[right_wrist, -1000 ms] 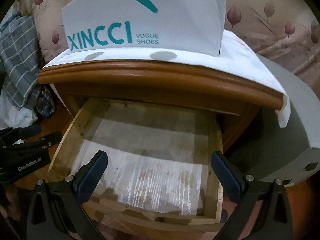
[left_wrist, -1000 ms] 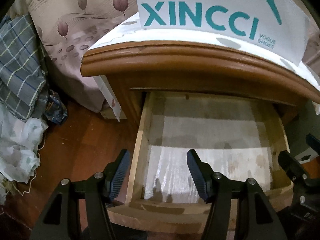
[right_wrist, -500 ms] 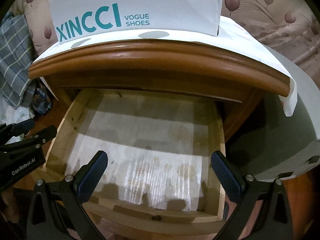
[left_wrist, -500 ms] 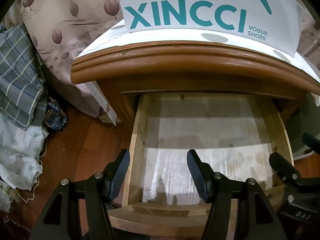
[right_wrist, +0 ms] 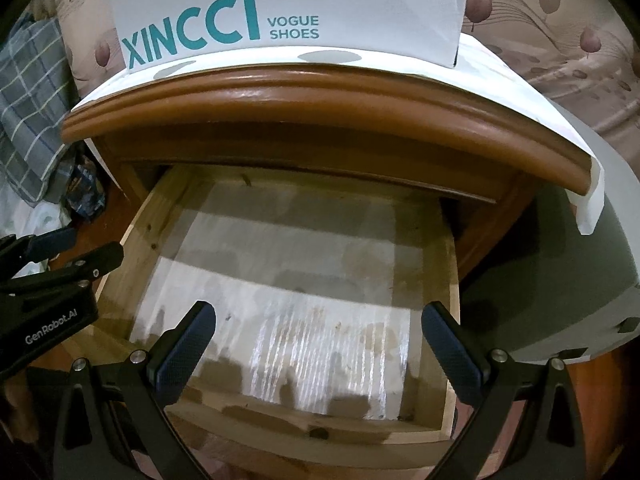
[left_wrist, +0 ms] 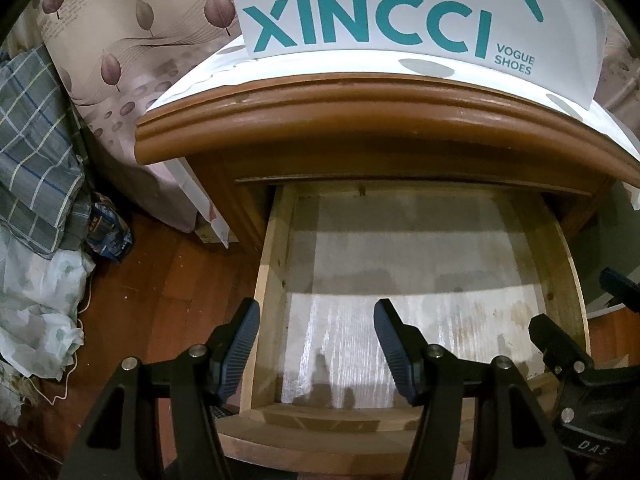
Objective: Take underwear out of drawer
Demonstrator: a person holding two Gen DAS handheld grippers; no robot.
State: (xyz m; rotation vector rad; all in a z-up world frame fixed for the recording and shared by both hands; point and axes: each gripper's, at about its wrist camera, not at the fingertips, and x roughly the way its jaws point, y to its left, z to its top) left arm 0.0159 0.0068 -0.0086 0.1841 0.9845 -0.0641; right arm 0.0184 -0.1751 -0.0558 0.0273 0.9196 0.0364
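The wooden drawer (left_wrist: 276, 280) (right_wrist: 450, 280) of the nightstand is pulled open. Its bottom holds only a pale liner (left_wrist: 420, 292) (right_wrist: 304, 300); no underwear shows in either view. My left gripper (left_wrist: 316, 344) is open and empty above the drawer's left front corner; it also shows in the right wrist view (right_wrist: 60, 256). My right gripper (right_wrist: 320, 344) is open and empty above the drawer's front edge; it also shows in the left wrist view (left_wrist: 572, 328).
A white XINCCI shoe box (left_wrist: 400, 16) (right_wrist: 280, 8) stands on the nightstand top (left_wrist: 360, 104). Plaid cloth (left_wrist: 36, 160) and white fabric (left_wrist: 36, 312) lie on the wooden floor at left. A grey box (right_wrist: 560, 288) stands right of the drawer.
Both grippers have drifted a little, so the nightstand and drawer sit slightly lower and more central in view. Both stay open and empty.
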